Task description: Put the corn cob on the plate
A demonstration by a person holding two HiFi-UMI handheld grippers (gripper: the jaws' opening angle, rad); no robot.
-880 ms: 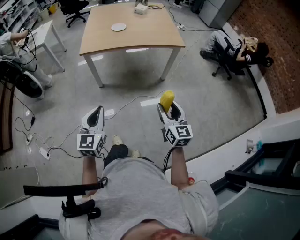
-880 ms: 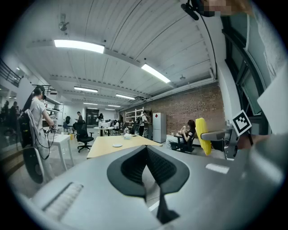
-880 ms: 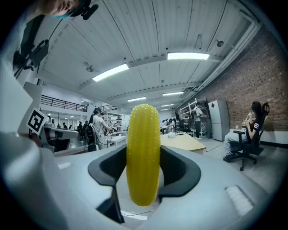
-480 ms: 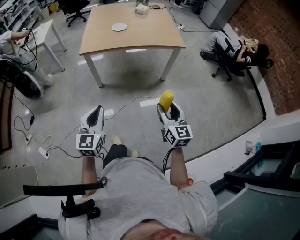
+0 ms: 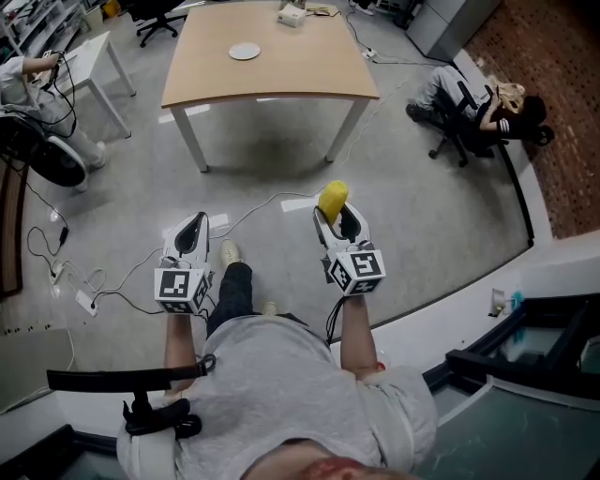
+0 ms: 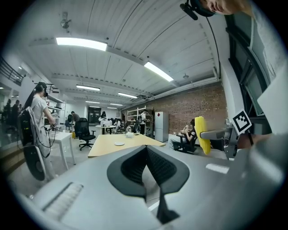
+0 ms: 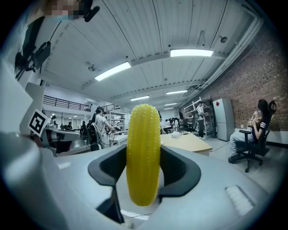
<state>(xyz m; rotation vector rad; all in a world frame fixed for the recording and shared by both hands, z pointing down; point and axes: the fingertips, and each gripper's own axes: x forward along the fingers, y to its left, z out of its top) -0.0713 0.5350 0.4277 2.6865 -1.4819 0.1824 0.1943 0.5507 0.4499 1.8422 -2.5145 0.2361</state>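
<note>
A yellow corn cob (image 5: 333, 200) stands upright between the jaws of my right gripper (image 5: 337, 217), which is shut on it; in the right gripper view the corn cob (image 7: 143, 155) fills the gap between the pads. My left gripper (image 5: 191, 232) is shut with nothing in it, its jaws meeting in the left gripper view (image 6: 146, 155). A small white plate (image 5: 245, 52) lies on the wooden table (image 5: 281, 75) far ahead across the floor; the plate (image 6: 119, 143) also shows small in the left gripper view. Both grippers are held level at waist height, well short of the table.
A person sits in an office chair (image 5: 469, 103) at the right. A white box (image 5: 291, 16) sits at the table's far edge. Cables and a power strip (image 5: 89, 302) trail over the grey floor at the left. A fan (image 5: 42, 164) and a white side table (image 5: 89, 70) stand left.
The table and plate have slid slightly in the head view as the person steps forward, one foot now ahead. Both grippers keep their pose and the corn stays gripped.
</note>
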